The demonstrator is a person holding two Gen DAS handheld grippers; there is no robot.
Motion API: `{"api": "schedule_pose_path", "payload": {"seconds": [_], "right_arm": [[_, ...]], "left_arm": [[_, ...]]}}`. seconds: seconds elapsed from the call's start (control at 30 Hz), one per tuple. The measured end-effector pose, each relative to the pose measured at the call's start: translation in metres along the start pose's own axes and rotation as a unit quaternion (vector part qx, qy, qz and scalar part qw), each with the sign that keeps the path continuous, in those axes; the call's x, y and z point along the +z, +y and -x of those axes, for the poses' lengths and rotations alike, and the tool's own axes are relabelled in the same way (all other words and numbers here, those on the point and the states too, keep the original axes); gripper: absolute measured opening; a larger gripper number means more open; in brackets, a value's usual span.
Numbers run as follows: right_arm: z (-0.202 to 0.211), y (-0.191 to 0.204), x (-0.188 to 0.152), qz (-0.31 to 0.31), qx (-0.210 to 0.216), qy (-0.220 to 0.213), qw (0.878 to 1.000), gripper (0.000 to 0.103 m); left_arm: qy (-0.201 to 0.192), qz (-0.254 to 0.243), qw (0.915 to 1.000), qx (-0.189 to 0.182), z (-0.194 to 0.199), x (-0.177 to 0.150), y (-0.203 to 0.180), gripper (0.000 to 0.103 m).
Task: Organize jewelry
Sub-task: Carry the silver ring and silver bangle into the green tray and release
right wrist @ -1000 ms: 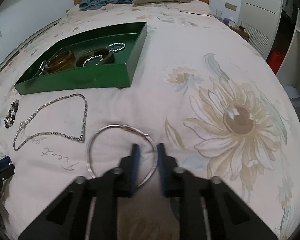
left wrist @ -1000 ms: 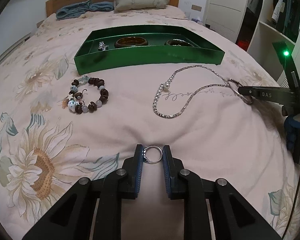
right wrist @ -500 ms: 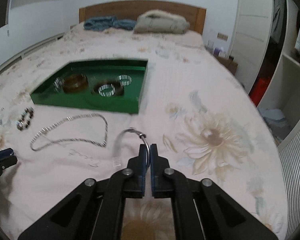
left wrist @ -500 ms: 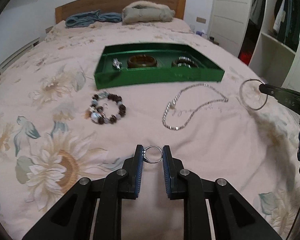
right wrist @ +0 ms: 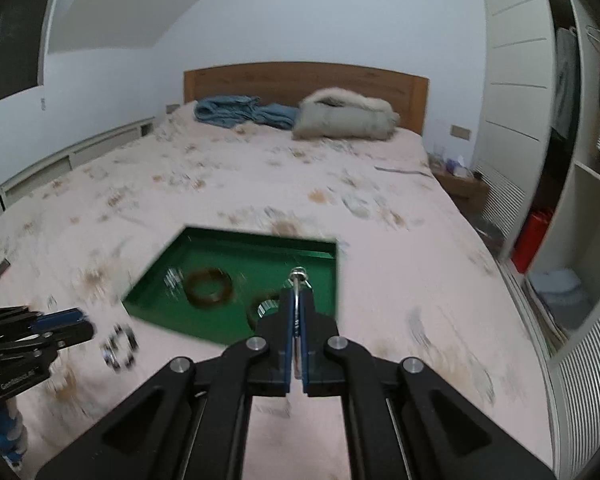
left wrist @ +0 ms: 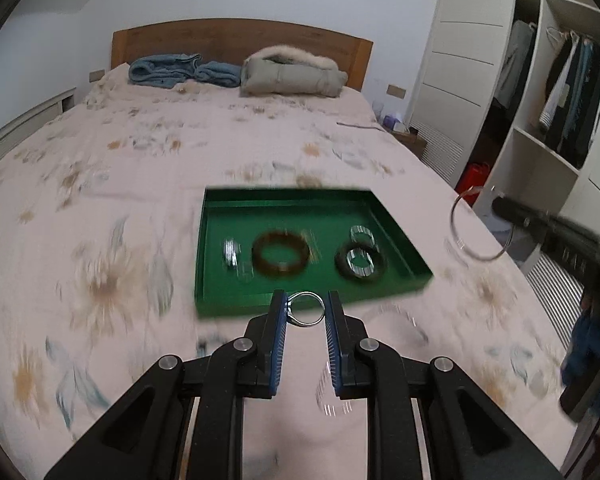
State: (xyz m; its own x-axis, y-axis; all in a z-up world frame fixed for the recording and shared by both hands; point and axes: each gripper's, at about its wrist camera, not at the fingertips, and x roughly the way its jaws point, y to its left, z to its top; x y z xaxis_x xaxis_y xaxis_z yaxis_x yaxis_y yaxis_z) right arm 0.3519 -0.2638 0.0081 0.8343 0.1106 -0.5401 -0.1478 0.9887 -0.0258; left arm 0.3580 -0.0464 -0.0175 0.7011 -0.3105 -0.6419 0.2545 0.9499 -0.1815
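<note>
**Both Grippers Up and Heading for the Tray**

Up they came: half a second back both grippers sat low over the bedspread, and now each hung above the green tray's (left wrist: 384, 224) near edge. On the left, the left gripper (left wrist: 306, 312) clamped a small silver ring (left wrist: 305, 309) flat between its blue ribbed pads. The tray, a glossy shallow box, already held a brown bangle (left wrist: 281, 255) and a dark bangle (left wrist: 361, 265). On the right, the right gripper (right wrist: 297, 300) pinched a thin wire hoop (right wrist: 298, 280) edge-on, jaws nearly closed. Best play, I'd judge: lower each piece onto bare green floor before letting go, since round metal could roll on that slick lining.
</note>
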Motion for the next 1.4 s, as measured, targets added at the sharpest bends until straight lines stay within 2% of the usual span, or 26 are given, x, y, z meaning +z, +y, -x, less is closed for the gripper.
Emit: {"api": "schedule_pose_path", "payload": {"seconds": [0.13,0.3,0.5,0.7,0.87,1.07,1.13,1.3,1.33,1.4], "right_arm": [[-0.038,0.010,0.019,-0.011,0.027,0.001,1.000,0.002],[-0.105,0.018,0.022,-0.031,0.057,0.025,0.998,0.002],[-0.183,0.030,0.021,-0.048,0.089,0.054,0.993,0.002],[-0.244,0.015,0.016,-0.092,0.100,0.102,0.986,0.002],[-0.262,-0.009,0.005,-0.131,0.083,0.135,0.979,0.003],[-0.278,-0.022,-0.013,-0.130,0.050,0.189,0.972,0.003],[-0.277,-0.020,-0.013,-0.119,0.037,0.194,0.973,0.004],[-0.273,-0.012,-0.012,-0.087,0.014,0.201,0.976,0.007],[-0.271,-0.012,-0.012,-0.089,0.016,0.200,0.976,0.007],[-0.262,-0.016,-0.009,-0.097,0.024,0.188,0.977,0.007]], "left_arm": [[0.016,0.010,0.9998,0.008,-0.040,0.037,0.016,0.019],[0.043,0.023,0.9984,0.028,-0.103,0.064,0.035,0.019],[0.074,0.036,0.9950,0.056,-0.172,0.078,0.053,0.019],[0.101,0.026,0.9914,0.079,-0.218,0.085,0.051,0.019],[0.130,0.033,0.9866,0.093,-0.242,0.083,0.053,0.019],[0.161,0.028,0.9805,0.110,-0.254,0.077,0.054,0.019],[0.157,0.022,0.9800,0.120,-0.254,0.075,0.053,0.019],[0.150,0.046,0.9809,0.115,-0.248,0.075,0.060,0.020],[0.143,0.044,0.9827,0.110,-0.243,0.075,0.060,0.022],[0.132,0.043,0.9853,0.099,-0.232,0.077,0.060,0.032]]}}
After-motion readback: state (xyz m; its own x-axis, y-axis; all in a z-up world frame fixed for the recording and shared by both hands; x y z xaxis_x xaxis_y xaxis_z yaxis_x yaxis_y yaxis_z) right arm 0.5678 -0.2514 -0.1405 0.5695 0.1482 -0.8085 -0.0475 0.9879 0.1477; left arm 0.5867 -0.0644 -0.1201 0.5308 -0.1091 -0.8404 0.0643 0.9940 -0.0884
